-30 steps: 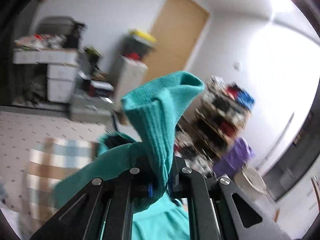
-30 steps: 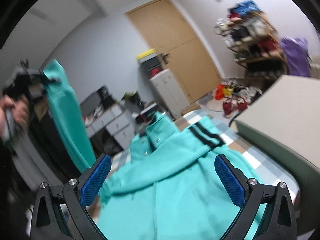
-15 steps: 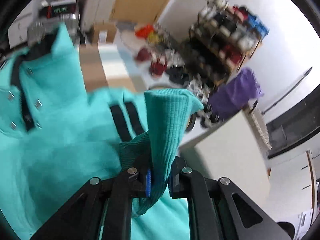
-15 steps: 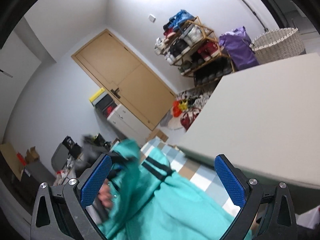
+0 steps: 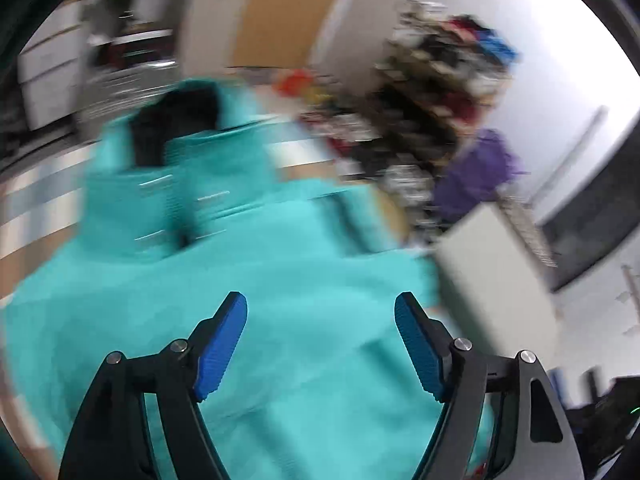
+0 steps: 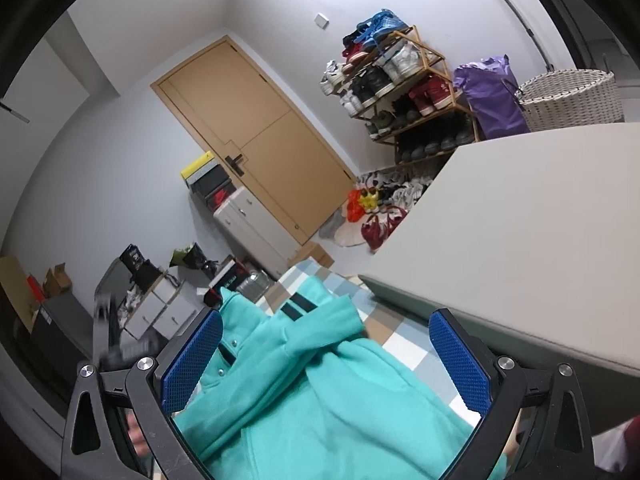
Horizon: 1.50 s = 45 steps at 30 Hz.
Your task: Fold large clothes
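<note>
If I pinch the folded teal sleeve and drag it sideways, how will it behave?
Probably floppy: the teal sleeve lies creased and draped across the jacket, so it should sag from a pinch. Likely to bunch, not slide as one piece, since the soft fabric already wrinkles. Dragging may tug the body along over the checked cloth; the two are joined.

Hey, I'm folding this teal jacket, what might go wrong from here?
1. The sleeve lies loosely bunched across the teal jacket; it may slide off the fold.
2. The left gripper, its jaws just opened and nothing between them, hangs low over the cloth and may snag it.
3. The right gripper is open, so nothing pins the jacket.
</note>
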Each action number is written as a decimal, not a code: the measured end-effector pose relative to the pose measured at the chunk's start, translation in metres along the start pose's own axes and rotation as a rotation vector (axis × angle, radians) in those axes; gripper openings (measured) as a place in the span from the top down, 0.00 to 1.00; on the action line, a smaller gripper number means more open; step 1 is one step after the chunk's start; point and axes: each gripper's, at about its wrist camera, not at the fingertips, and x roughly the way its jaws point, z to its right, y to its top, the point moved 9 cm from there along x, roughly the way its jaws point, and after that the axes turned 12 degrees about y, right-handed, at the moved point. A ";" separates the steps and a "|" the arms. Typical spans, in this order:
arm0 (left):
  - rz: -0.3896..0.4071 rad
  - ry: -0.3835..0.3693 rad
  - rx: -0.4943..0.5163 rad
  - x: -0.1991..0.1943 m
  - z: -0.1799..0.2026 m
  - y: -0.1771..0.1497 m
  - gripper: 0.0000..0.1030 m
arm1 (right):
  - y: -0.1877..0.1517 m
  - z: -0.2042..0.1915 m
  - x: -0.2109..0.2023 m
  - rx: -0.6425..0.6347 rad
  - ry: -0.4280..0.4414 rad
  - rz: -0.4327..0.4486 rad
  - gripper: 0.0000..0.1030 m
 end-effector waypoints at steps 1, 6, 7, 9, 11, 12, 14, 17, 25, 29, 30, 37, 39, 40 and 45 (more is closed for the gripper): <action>-0.033 0.062 -0.033 0.009 -0.028 -0.012 0.30 | -0.001 -0.001 0.002 -0.005 0.001 -0.007 0.00; -0.152 0.165 -0.245 0.035 -0.108 -0.065 0.30 | -0.009 -0.009 0.009 -0.062 0.002 -0.045 0.00; -0.189 0.169 -0.296 0.042 -0.118 -0.078 0.30 | -0.011 -0.011 0.011 -0.077 0.003 -0.056 0.00; -0.156 0.154 -0.288 0.043 -0.118 -0.085 0.31 | -0.017 -0.016 0.015 -0.110 0.004 -0.081 0.00; -0.129 0.206 -0.207 0.043 -0.107 -0.089 0.31 | -0.025 -0.020 0.024 -0.151 0.002 -0.132 0.00; -0.116 0.237 -0.171 0.043 -0.102 -0.091 0.30 | -0.031 -0.021 0.030 -0.177 -0.004 -0.165 0.00; -0.098 0.289 -0.124 0.038 -0.094 -0.095 0.30 | -0.042 -0.024 0.041 -0.223 -0.009 -0.230 0.00; -0.076 0.277 -0.182 0.027 -0.087 -0.100 0.30 | -0.052 -0.028 0.063 -0.264 -0.029 -0.331 0.00; -0.054 0.311 -0.045 0.033 -0.077 -0.111 0.29 | -0.090 -0.041 0.193 -0.725 -0.127 -0.689 0.02; -0.045 0.266 -0.024 0.035 -0.080 -0.110 0.29 | -0.111 -0.016 0.241 -0.820 -0.213 -0.827 0.15; -0.037 0.250 -0.013 0.034 -0.080 -0.111 0.29 | -0.122 -0.005 0.250 -0.832 -0.230 -0.876 0.15; -0.059 0.246 0.047 0.049 -0.091 -0.093 0.29 | -0.136 0.013 0.239 -0.759 -0.209 -0.816 0.12; -0.078 0.248 0.087 0.050 -0.093 -0.093 0.29 | -0.140 0.017 0.229 -0.695 -0.201 -0.799 0.12; -0.086 0.249 0.089 0.049 -0.094 -0.093 0.29 | -0.142 0.017 0.224 -0.649 -0.191 -0.779 0.12; -0.134 0.303 0.121 0.049 -0.111 -0.093 0.28 | -0.160 0.004 0.209 -0.665 -0.194 -0.766 0.12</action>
